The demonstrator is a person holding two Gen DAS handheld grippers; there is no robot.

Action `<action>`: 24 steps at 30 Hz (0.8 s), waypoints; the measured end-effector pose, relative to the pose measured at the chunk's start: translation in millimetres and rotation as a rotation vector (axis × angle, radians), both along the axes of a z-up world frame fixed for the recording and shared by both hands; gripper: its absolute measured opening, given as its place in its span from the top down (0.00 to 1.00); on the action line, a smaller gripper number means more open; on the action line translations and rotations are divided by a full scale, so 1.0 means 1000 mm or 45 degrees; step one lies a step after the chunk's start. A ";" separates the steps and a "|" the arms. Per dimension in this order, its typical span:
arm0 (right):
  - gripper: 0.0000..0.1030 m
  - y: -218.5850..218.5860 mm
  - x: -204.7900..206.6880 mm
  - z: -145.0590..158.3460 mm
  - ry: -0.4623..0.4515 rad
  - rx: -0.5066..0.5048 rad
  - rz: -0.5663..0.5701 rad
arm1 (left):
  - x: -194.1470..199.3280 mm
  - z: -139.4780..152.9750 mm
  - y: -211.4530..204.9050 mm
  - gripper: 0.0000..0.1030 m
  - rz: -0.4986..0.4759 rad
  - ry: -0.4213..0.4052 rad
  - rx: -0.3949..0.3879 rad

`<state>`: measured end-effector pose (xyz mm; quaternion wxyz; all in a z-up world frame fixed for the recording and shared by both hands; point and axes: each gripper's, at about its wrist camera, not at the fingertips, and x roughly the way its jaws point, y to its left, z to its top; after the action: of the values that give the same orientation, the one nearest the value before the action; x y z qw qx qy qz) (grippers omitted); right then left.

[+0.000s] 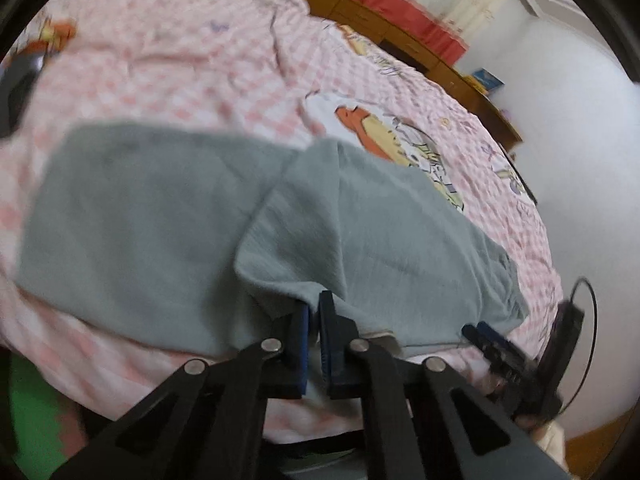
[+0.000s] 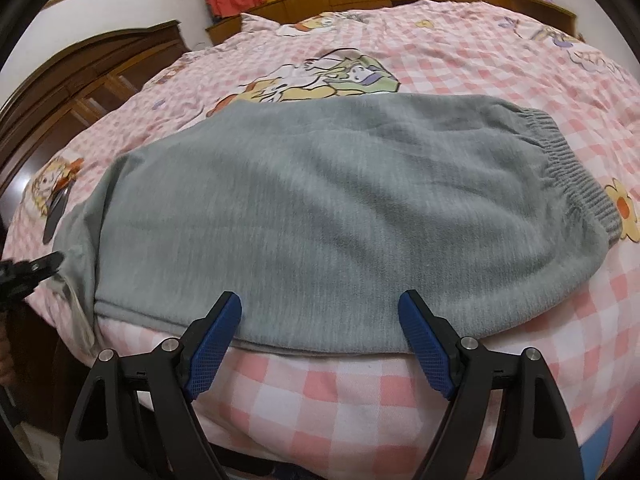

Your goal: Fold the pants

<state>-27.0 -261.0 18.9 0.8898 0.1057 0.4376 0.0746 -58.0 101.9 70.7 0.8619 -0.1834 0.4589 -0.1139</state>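
Left tongs [image 1: 314,308]: one, tilted downward, pressed together and pinching a near edge fold of the pants [image 2: 320,208]. Right tongs [image 2: 320,316]: one, tilted downward, spread wide over the near hem, pads apart from the cloth. Pants: one pair, grey, lying flat on the bed [image 2: 460,52], ribbed waistband at the right. Bedcover: one, pink checked, cartoon-printed.

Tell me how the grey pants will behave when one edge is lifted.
The pants are probably floppy: the fabric bunches at the shut left gripper. Likely light, so the rest should trail and fold. The thick knit probably won't slip; the elastic waistband may stay gathered.
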 end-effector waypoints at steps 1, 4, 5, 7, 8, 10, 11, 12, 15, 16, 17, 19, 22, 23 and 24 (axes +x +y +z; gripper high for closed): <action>0.20 -0.001 0.001 0.001 0.011 0.024 -0.014 | -0.001 0.007 0.008 0.96 -0.007 -0.019 0.038; 0.21 -0.001 0.006 0.005 0.039 0.060 -0.027 | 0.004 0.024 0.033 0.97 0.008 -0.044 0.163; 0.21 0.001 0.008 0.006 0.049 0.065 -0.018 | 0.008 0.028 0.042 0.97 0.016 -0.046 0.206; 0.21 0.008 0.013 0.009 0.067 0.049 0.012 | 0.018 0.033 0.061 0.97 0.034 -0.038 0.311; 0.21 0.012 0.014 0.009 0.072 0.029 0.028 | 0.023 0.034 0.069 0.97 0.041 -0.035 0.364; 0.21 0.021 0.017 0.010 0.079 -0.010 0.052 | 0.037 0.034 0.083 0.97 0.051 -0.032 0.486; 0.21 0.026 0.019 0.010 0.082 -0.030 0.066 | 0.046 0.031 0.090 0.97 0.053 -0.019 0.528; 0.21 0.031 0.022 0.009 0.085 -0.051 0.080 | 0.052 0.028 0.096 0.97 0.053 -0.005 0.541; 0.21 0.045 0.027 0.009 0.090 -0.129 0.117 | 0.074 0.011 0.112 0.96 0.055 0.047 0.574; 0.21 0.050 0.029 0.008 0.093 -0.155 0.128 | 0.080 0.005 0.114 0.96 0.048 0.060 0.589; 0.21 0.052 0.030 0.008 0.096 -0.171 0.134 | 0.086 -0.001 0.114 0.96 0.046 0.071 0.605; 0.21 0.059 0.032 0.007 0.103 -0.226 0.157 | 0.095 -0.013 0.116 0.94 0.056 0.091 0.622; 0.21 0.066 0.033 0.007 0.100 -0.278 0.197 | 0.102 -0.018 0.118 0.91 0.082 0.088 0.619; 0.21 0.068 0.032 0.008 0.099 -0.286 0.211 | 0.103 -0.017 0.119 0.90 0.085 0.079 0.619; 0.21 0.069 0.031 0.008 0.100 -0.292 0.224 | 0.102 -0.015 0.119 0.84 0.090 0.073 0.629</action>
<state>4.2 -192.0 26.8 0.8683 -0.0324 0.4852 0.0977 44.1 220.5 55.3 0.8705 0.0139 0.4905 0.0371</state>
